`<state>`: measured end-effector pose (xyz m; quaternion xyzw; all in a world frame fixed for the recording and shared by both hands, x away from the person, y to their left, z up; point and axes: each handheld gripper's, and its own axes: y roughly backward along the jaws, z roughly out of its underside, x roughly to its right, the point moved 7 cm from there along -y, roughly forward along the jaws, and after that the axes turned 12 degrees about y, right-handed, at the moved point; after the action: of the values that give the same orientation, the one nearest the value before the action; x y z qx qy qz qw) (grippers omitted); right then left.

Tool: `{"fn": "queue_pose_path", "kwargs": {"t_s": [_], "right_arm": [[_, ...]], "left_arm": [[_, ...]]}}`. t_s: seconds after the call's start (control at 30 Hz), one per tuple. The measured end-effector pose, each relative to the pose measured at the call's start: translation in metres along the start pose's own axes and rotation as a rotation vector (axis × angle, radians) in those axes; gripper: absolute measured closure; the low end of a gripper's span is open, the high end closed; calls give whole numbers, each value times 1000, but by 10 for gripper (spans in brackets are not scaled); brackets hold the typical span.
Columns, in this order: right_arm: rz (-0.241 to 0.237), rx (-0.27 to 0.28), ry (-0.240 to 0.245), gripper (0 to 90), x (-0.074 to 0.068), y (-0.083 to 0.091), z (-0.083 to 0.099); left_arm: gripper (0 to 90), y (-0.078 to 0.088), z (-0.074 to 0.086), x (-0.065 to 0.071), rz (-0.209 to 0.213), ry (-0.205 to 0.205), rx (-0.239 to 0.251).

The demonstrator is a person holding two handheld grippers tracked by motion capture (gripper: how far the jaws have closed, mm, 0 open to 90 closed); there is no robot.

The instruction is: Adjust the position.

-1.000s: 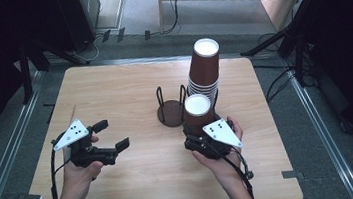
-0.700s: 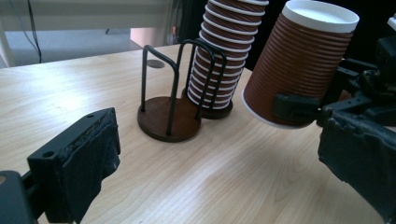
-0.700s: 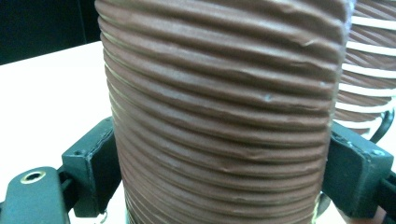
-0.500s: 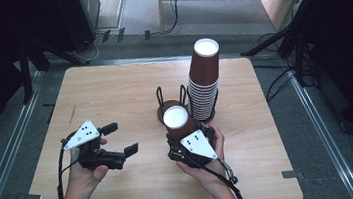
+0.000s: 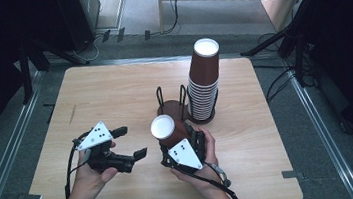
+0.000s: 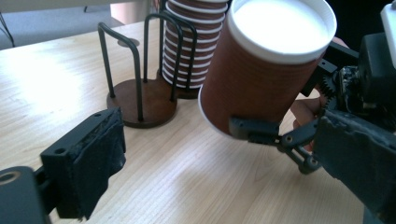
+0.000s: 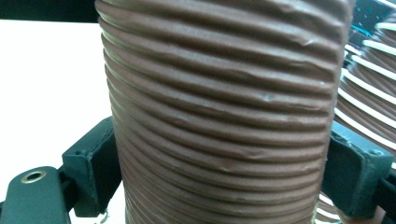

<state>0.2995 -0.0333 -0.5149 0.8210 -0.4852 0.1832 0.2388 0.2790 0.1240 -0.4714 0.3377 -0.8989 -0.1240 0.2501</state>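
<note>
A ribbed brown paper cup (image 5: pixel 168 130) is held above the table, tilted, its white end up. My right gripper (image 5: pixel 176 138) is shut on it, one jaw on each side of the cup wall (image 7: pixel 224 116). In the left gripper view the same cup (image 6: pixel 266 70) hangs just ahead. My left gripper (image 5: pixel 130 142) stands open to the left of the cup, nothing between its jaws. Behind them a tall stack of brown cups (image 5: pixel 204 84) stands on a round base. A wire cup holder (image 5: pixel 171 105) on a brown disc stands beside the stack, with nothing in it.
The wooden table (image 5: pixel 113 91) has bare room on its left and far side. A metal rail (image 5: pixel 1 165) runs along the left edge, and cables lie on the floor beyond the table. The wire holder (image 6: pixel 140 79) rises between my left gripper and the stack.
My right gripper has carried the cup left and nearer the person, away from the stack, and tilted it. My left gripper has moved right, closer to the cup.
</note>
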Motion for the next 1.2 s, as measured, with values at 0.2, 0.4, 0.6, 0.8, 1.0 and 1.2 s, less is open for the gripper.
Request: {"fn": "queue_pose_path", "kwargs": {"t_s": [0.2, 0.4, 0.6, 0.8, 1.0, 1.2], "right_arm": [[-24, 16, 84, 122, -17, -1, -3], [-48, 34, 140, 121, -30, 0, -5], [-75, 53, 179, 121, -41, 0, -6], [-92, 71, 230, 120, -52, 3, -9], [-94, 74, 261, 117, -58, 3, -9], [-91, 83, 280, 115, -60, 3, -9]], "left_arm": [[48, -5, 4, 9, 22, -17, -54], [66, -7, 8, 11, 28, -26, -87], [72, -8, 10, 16, 34, -54, -107], [88, -12, 14, 18, 30, -72, -148], [139, -15, 17, 14, -11, -63, -183], [161, -17, 22, 15, -6, -64, -222]]}}
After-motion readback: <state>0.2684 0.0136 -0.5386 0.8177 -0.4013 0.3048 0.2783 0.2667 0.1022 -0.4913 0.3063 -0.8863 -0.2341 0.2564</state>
